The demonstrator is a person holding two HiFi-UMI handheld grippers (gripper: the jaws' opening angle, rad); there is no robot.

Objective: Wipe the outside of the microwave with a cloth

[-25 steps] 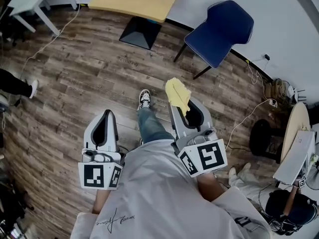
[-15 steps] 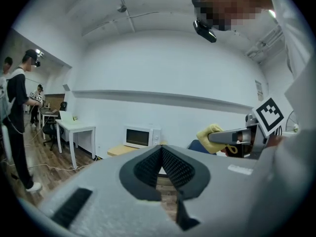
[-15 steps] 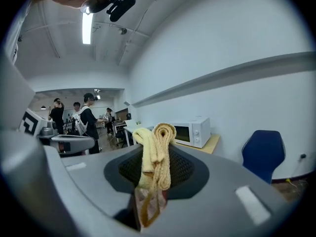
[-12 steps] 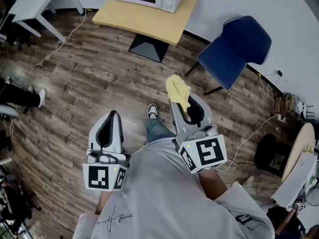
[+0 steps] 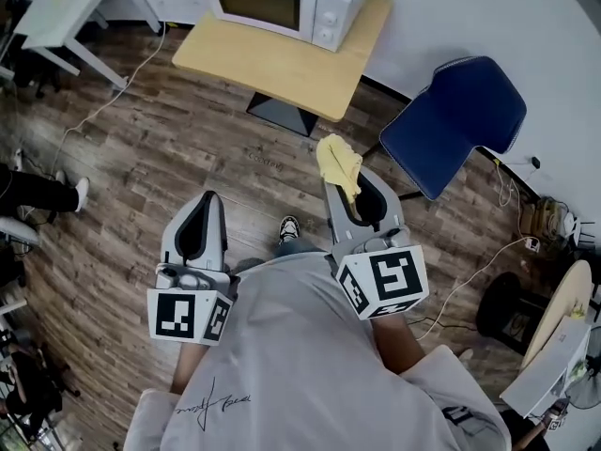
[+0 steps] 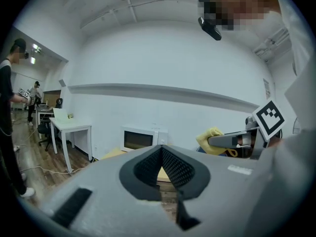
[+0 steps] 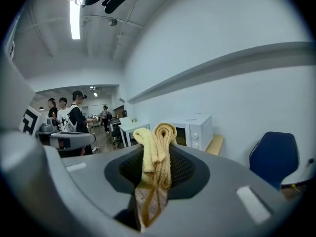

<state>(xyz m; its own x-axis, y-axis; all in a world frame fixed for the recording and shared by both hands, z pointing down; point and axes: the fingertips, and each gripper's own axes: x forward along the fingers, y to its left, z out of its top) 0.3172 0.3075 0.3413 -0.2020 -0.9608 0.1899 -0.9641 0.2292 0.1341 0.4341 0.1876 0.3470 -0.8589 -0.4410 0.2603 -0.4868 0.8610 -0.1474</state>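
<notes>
Preparation for a wipe-down: the left gripper points forward, its jaws closed tip to tip with nothing between them. Well ahead of both grippers, roughly on a line between them, the white box-shaped microwave oven sits on a pale wooden table against the wall, not yet touched by the cloth. The right gripper has its jaws clamped on a folded yellow terry cloth, which sticks up past the tips. In the right gripper view a loose loop hangs below the pads. Ahead and to the right of that gripper stands a dark-blue moulded chair.

The risks look plain. Only a narrow fold appears pinched, so a firm drag across the casing could pull the cloth free, and the bare jaw tips could then scrape the shell. The chair beside the table could also crowd the right arm.

The count: two grippers, one cloth, one microwave, one table beneath it, one chair.
</notes>
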